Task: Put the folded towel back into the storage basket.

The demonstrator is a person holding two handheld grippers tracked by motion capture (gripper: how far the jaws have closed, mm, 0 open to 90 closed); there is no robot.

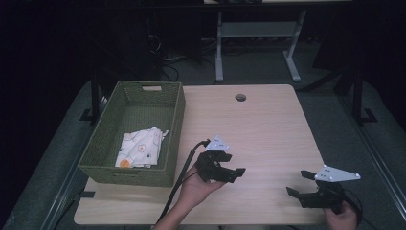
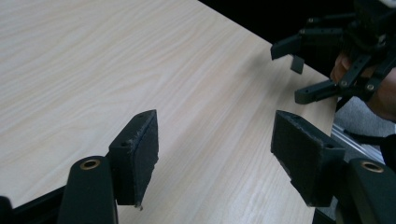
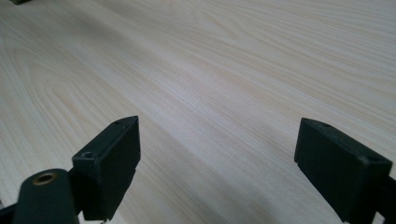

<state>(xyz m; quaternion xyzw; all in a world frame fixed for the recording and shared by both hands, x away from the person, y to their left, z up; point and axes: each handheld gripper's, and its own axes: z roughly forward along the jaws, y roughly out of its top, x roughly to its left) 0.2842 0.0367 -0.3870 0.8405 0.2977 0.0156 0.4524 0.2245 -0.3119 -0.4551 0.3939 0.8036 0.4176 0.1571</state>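
Note:
My left gripper [image 1: 234,164] is held in a hand over the front middle of the light wooden table [image 1: 258,129]. It is open with nothing between its pads [image 2: 140,154], which hover just above bare wood. My right gripper [image 1: 298,183] is at the table's front right corner, jaws pointing left, also open and empty. In the right gripper view its own jaws stand wide apart over bare tabletop [image 3: 196,70]. The left gripper view shows the right gripper [image 2: 308,70] farther off at the table's edge, with a hand behind it.
A green woven basket [image 1: 174,120] stands on the table's left side with a white patterned cloth [image 1: 140,148] lying inside. A round cable hole [image 1: 240,97] is near the far edge. A desk frame [image 1: 258,33] stands on the floor beyond.

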